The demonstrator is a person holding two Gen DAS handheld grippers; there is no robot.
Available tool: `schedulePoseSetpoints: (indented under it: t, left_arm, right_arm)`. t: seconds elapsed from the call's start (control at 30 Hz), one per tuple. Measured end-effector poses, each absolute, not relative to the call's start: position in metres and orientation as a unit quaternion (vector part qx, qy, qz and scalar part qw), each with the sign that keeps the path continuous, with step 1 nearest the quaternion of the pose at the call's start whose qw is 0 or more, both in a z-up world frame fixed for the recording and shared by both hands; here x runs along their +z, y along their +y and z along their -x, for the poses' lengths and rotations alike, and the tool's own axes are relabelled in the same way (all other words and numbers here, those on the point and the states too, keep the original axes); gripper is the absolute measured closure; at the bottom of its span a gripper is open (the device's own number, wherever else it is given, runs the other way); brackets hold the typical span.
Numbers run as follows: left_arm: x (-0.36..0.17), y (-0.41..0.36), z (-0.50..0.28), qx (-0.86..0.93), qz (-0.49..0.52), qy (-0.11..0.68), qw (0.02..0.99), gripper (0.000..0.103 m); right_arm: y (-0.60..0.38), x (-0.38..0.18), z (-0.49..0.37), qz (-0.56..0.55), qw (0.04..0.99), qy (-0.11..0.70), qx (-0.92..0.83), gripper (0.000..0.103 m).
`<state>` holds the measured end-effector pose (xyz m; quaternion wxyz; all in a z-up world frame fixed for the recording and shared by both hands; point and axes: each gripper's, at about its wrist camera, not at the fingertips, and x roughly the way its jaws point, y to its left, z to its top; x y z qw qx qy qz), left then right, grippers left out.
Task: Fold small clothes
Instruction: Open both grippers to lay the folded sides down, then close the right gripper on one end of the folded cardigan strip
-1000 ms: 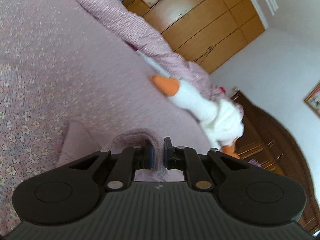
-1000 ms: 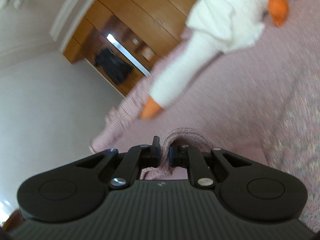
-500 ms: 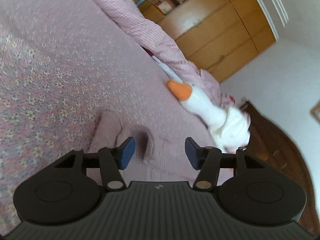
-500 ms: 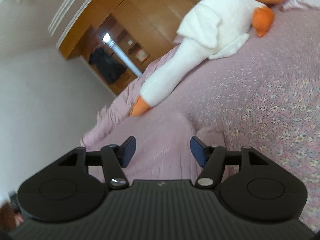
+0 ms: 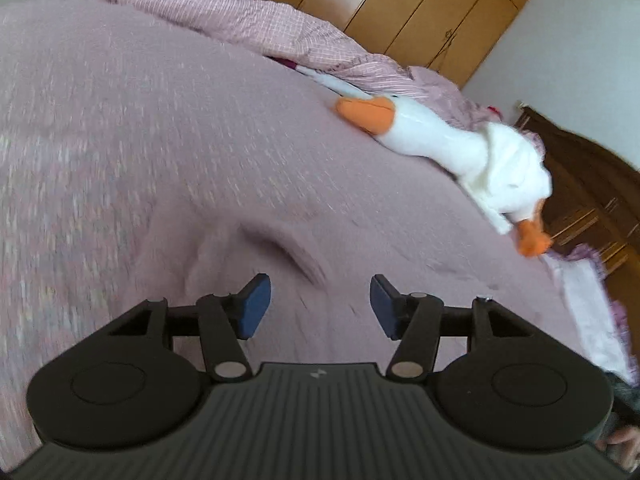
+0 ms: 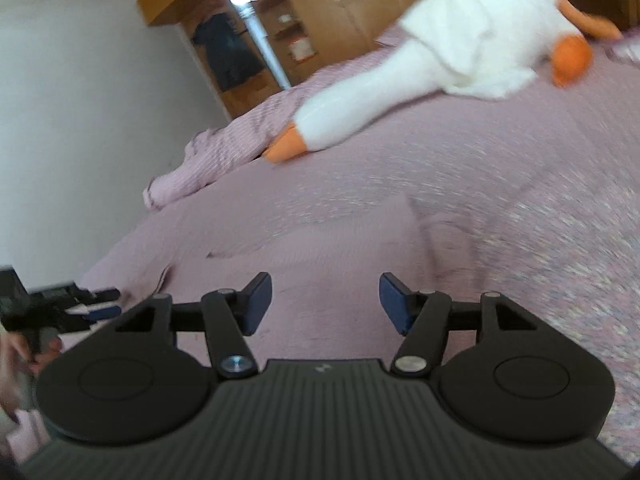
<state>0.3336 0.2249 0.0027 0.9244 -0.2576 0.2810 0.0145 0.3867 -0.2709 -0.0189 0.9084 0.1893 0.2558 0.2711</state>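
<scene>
A: Where does the pink garment [image 6: 320, 248] lie?
B: Flat on the bedspread [image 5: 120, 128], just beyond both tongs.
A: The tongs?
B: Left gripper [image 5: 315, 304] and right gripper [image 6: 325, 302] gape, empty; the right sits nearer the cloth.

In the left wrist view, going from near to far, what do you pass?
left gripper with fingers apart → pink garment lying on the bed → floral bedspread → plush goose → bunched striped quilt → wooden wardrobe.
</scene>
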Motion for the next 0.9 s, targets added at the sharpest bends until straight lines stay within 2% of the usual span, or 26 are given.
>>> schedulePoseSetpoints:
  t: [0.2, 0.3, 0.53, 0.7, 0.9]
  left_arm:
    - [0.024, 0.251, -0.372, 0.052, 0.274, 0.252, 0.926, 0.040]
    - [0.029, 0.249, -0.365, 0.035, 0.288, 0.243, 0.925, 0.034]
    - [0.023, 0.226, -0.339, 0.010, 0.249, 0.264, 0.932, 0.033]
    - [0.012, 0.216, -0.349, 0.022, 0.213, 0.284, 0.934, 0.033]
    - [-0.001, 0.244, -0.367, 0.096, 0.258, 0.262, 0.925, 0.033]
  right_arm:
    - [-0.293, -0.034, -0.389, -0.198, 0.909, 0.270, 0.249, 0.039]
    - [-0.294, -0.037, -0.392, -0.194, 0.907, 0.280, 0.250, 0.039]
    - [-0.297, -0.038, -0.391, -0.195, 0.903, 0.288, 0.251, 0.039]
    - [-0.309, -0.039, -0.388, -0.209, 0.898, 0.295, 0.250, 0.039]
    - [-0.324, -0.048, -0.385, -0.197, 0.898, 0.309, 0.241, 0.039]
